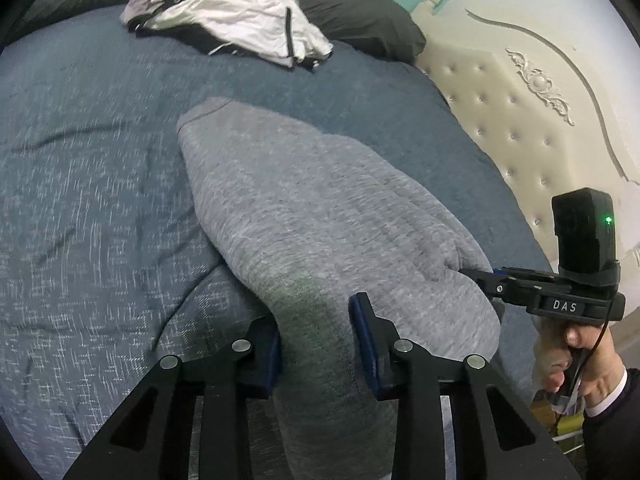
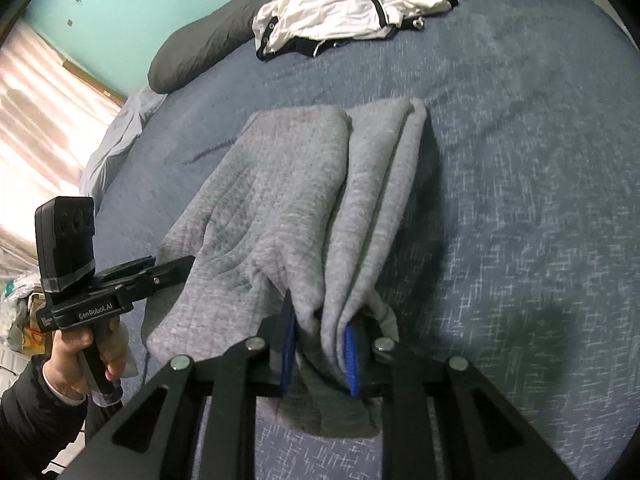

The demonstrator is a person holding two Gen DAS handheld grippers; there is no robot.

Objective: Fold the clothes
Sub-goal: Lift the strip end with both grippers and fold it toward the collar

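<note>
The left gripper point(image 1: 316, 344) is clamped part-way closed on a thick bunched fold of the grey sweatshirt point(image 1: 304, 208), its blue-lined pads pressing the cloth from both sides. The right gripper point(image 2: 320, 356) is narrower still, pinching several gathered layers of the same garment between its ribbed blue pads point(image 2: 351, 356). Ahead of both grippers the sweatshirt hangs taut and slopes down to the bed, its far end resting on the blue blanket point(image 1: 92, 184).

Writing shows on each tool as seen from the other's camera: "DAS" on the right gripper's body point(image 1: 565, 306), and "GenRobot.AI" on the left one's point(image 2: 95, 314) (a smaller label beside it is too small to read).

The sweatshirt is soft heathered knit with a stitched seam. The blanket is a flecked blue weave. Far beyond the grippers lies a crumpled white garment with black trim point(image 2: 352, 8) beside a dark pillow point(image 2: 192, 56). To the right of the left gripper stands a cream tufted headboard point(image 1: 532, 120) with carved scrollwork.
</note>
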